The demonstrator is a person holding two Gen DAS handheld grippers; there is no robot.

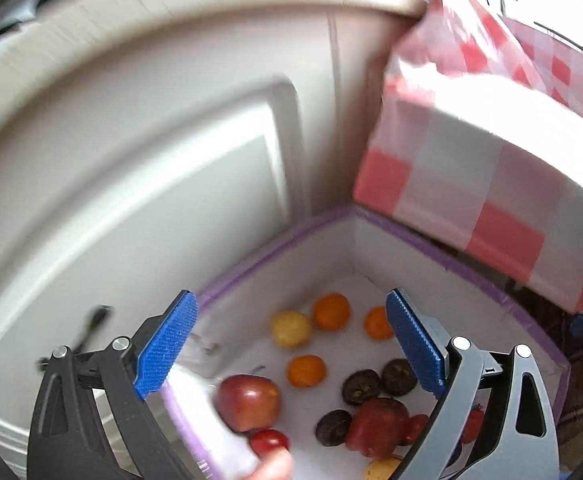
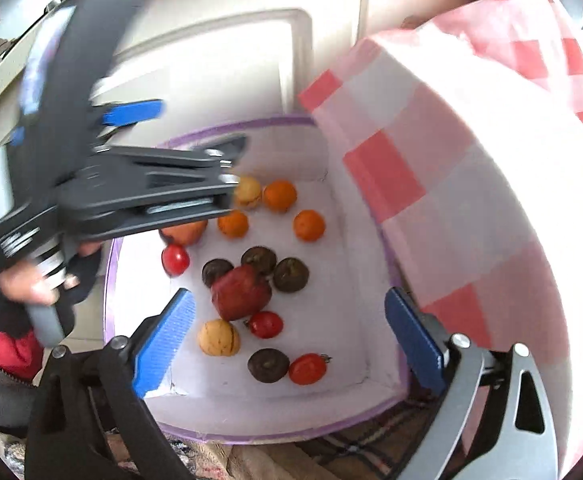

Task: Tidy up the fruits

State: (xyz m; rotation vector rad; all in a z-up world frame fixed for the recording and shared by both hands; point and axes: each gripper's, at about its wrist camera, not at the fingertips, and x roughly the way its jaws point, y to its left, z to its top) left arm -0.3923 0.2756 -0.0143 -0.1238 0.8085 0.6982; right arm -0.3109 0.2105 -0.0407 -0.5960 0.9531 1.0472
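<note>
A white box with a purple rim (image 2: pixel 251 412) sits on the floor and holds loose fruit. Inside lie three oranges (image 2: pixel 279 196), a red apple (image 1: pixel 247 402), a big dark-red fruit (image 2: pixel 241 292), several dark round fruits (image 2: pixel 290 275), small red tomatoes (image 2: pixel 307 368) and two yellow fruits (image 2: pixel 218 338). My left gripper (image 1: pixel 291 344) hovers open over the box's left side, nothing between its blue pads. It shows blurred in the right wrist view (image 2: pixel 199 128), covering part of the apple. My right gripper (image 2: pixel 291 340) hangs open above the box's near half, holding nothing.
A red-and-white checked cloth (image 2: pixel 451 200) drapes over a table edge and overhangs the box's right side. A white cabinet door (image 1: pixel 171 160) stands behind the box. A person's hand (image 2: pixel 31 284) holds the left gripper's handle. Patterned fabric (image 2: pixel 351 444) lies under the box's front.
</note>
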